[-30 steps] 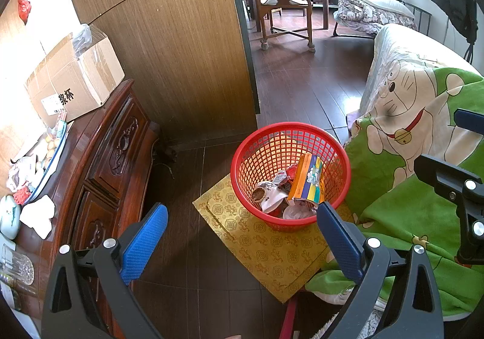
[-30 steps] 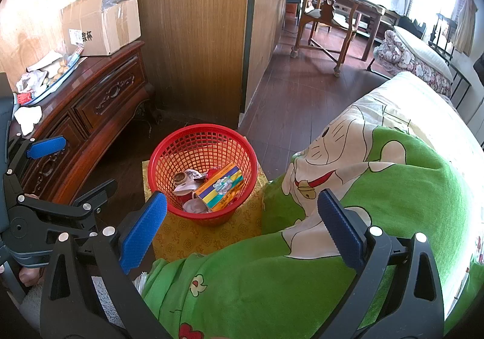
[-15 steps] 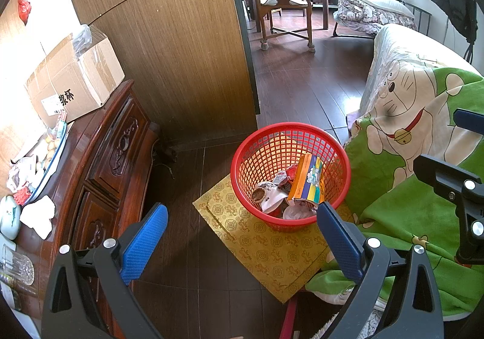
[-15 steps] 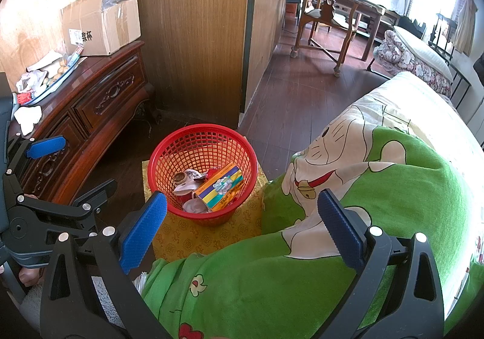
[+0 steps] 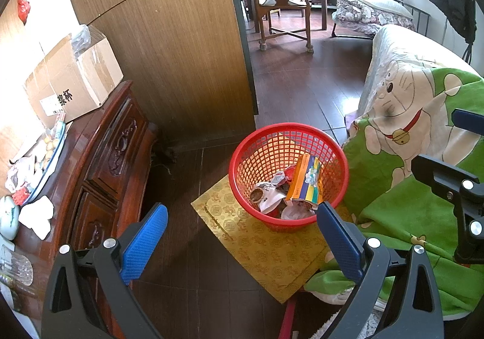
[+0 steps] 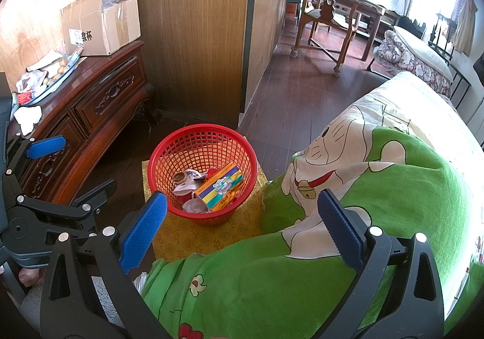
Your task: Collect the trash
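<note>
— So, where do we stand with the red basket (image 5: 289,139)?

— We see it on the dark wood floor, sitting on a yellow patterned mat (image 5: 266,251). It holds the trash: a striped orange-and-yellow carton (image 5: 304,183) leaning against the basket's wall, with crumpled wrappers (image 5: 267,198) beside it at the bottom.

— And our grippers?

— Our left gripper (image 5: 242,243) hangs above the floor on the near side of the basket, its blue pads spread wide with nothing between them — the right-hand pad overlaps the basket's near rim in the left wrist view. Our right gripper (image 6: 240,231) is just as wide apart and equally bare, over the green cartoon blanket (image 6: 348,218) that lies to the right of the basket.

— What else sits around the basket?

— To its left we have a carved wooden dresser (image 5: 103,163) with a cardboard box (image 5: 72,79) on top and crumpled white paper (image 5: 37,216) near the dresser's front end. Behind the basket rises a wood-panel partition (image 5: 187,60) — and past that, farther off, a wooden chair (image 5: 282,6).

— Does the blanket touch the basket?

— From the right wrist view its edge comes right up beside the basket; we cannot tell whether they meet.
</note>
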A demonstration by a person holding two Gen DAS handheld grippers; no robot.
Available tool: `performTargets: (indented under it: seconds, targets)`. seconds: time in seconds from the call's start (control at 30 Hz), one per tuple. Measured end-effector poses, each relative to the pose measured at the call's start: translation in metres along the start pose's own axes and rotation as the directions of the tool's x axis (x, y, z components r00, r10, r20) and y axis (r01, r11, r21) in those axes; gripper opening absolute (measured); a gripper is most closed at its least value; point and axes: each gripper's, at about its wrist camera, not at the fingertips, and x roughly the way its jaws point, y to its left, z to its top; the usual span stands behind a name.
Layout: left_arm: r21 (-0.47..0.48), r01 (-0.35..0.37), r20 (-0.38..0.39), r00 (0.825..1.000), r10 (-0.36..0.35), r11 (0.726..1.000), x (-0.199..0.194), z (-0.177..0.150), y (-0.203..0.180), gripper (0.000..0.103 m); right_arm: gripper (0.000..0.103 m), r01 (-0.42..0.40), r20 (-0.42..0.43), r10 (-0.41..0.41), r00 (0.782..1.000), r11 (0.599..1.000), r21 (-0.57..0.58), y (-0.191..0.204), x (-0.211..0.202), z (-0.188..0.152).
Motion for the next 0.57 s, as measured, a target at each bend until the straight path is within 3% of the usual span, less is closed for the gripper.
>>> performTargets:
  seconds: [0.2,0.57]
  targets:
    - [0.012,0.008,0.036,0.999,-0.008,1.0,-0.0046,0.0024,0.0019,0.097,0.096,0.0,0.0,0.0,1.0,1.0,0.0,-0.0002,-0.0002,0.0001]
    - [0.022,0.005,0.011,1.0,-0.006,1.0,0.0019,0.0038,0.0049,0.097,0.096,0.0,-0.001,0.0,1.0,1.0,0.0,-0.0003,-0.0004,0.0003]
